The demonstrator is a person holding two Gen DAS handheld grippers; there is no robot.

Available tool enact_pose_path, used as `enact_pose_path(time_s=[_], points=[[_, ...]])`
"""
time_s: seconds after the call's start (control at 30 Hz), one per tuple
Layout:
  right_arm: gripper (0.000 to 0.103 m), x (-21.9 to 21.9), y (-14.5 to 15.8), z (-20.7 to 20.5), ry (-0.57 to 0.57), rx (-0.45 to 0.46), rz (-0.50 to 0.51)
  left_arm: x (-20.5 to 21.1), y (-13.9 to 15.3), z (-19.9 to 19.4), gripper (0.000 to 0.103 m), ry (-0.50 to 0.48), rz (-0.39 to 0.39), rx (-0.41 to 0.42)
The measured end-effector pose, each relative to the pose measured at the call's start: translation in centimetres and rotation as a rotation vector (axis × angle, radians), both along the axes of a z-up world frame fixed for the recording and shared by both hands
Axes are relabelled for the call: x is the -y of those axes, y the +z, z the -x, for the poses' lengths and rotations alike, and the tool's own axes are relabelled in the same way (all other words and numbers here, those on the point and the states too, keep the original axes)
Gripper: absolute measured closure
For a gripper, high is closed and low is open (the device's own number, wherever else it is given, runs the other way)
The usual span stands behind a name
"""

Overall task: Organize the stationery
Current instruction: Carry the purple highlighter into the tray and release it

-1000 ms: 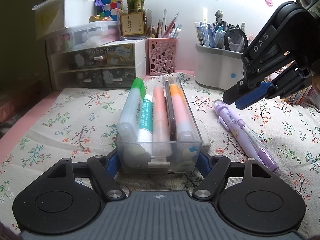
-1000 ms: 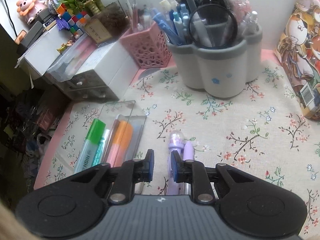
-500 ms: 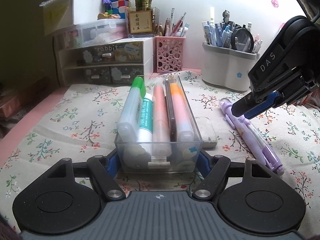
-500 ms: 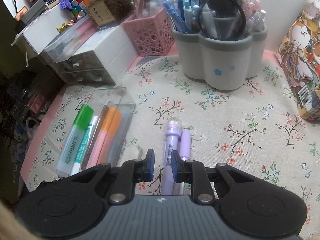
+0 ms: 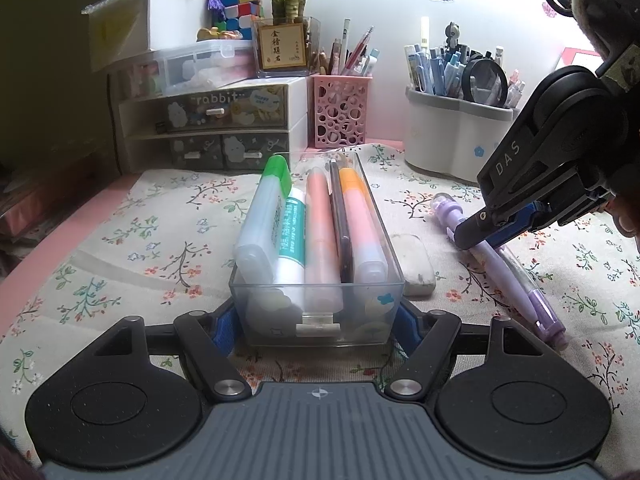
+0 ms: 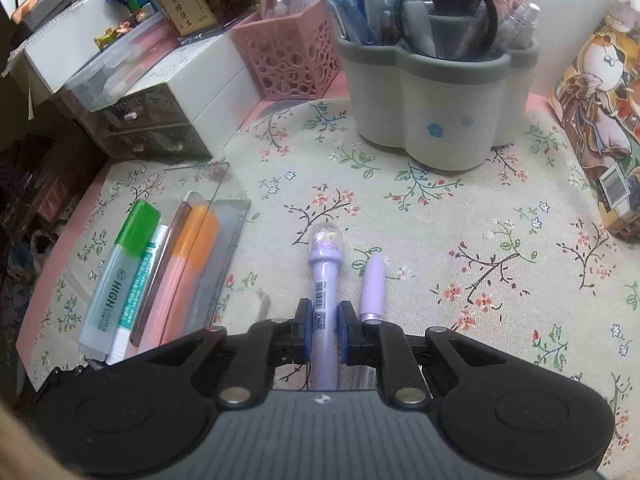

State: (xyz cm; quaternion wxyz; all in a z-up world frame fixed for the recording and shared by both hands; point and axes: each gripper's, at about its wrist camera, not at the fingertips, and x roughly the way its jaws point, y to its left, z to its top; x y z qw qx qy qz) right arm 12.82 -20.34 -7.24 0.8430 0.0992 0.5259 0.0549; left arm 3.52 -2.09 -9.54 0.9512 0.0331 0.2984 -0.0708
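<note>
A: Fingers of the right gripper (image 6: 323, 330) are seen closing on either side of the lilac pen (image 6: 325, 300), its barrel lying between the blue pads; whether the pads already press on it cannot be told.

B: And the left gripper (image 5: 316, 322)?

A: Its fingers are set against both side walls of the clear organizer tray (image 5: 378, 204), which is held firmly on the floral cloth (image 5: 168, 224) of the counter.

B: How is the pen described?

A: A pale purple barrel is seen, with a barcode label printed on it and a clear domed cap at its far end. It lies flat on the cloth, between the tray and a second, thinner lilac pen (image 6: 373, 280) just beside it.

B: What is kept in the tray?

A: A green-capped highlighter (image 5: 266, 216), a white and teal tube (image 5: 290, 236), a pink marker (image 5: 320, 232) and an orange-capped one (image 5: 360, 224) are laid side by side. A white eraser (image 5: 414, 260) rests on the cloth just beside the tray.
</note>
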Motion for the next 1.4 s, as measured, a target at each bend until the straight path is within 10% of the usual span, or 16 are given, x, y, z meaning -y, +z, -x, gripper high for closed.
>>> enact_pose_path(time_s=[0.83,1.4], points=[[0.087,-4.9,3.6,-3.4,-0.072,-0.012,-0.362,0.0,0.0,-0.1,0.031,-0.008,0.002,0.001],[0.085,-6.6,2.7,-4.0,-0.048,-0.046,-0.331,0.1,0.0,-0.3,0.031,-0.011,0.002,0.0]])
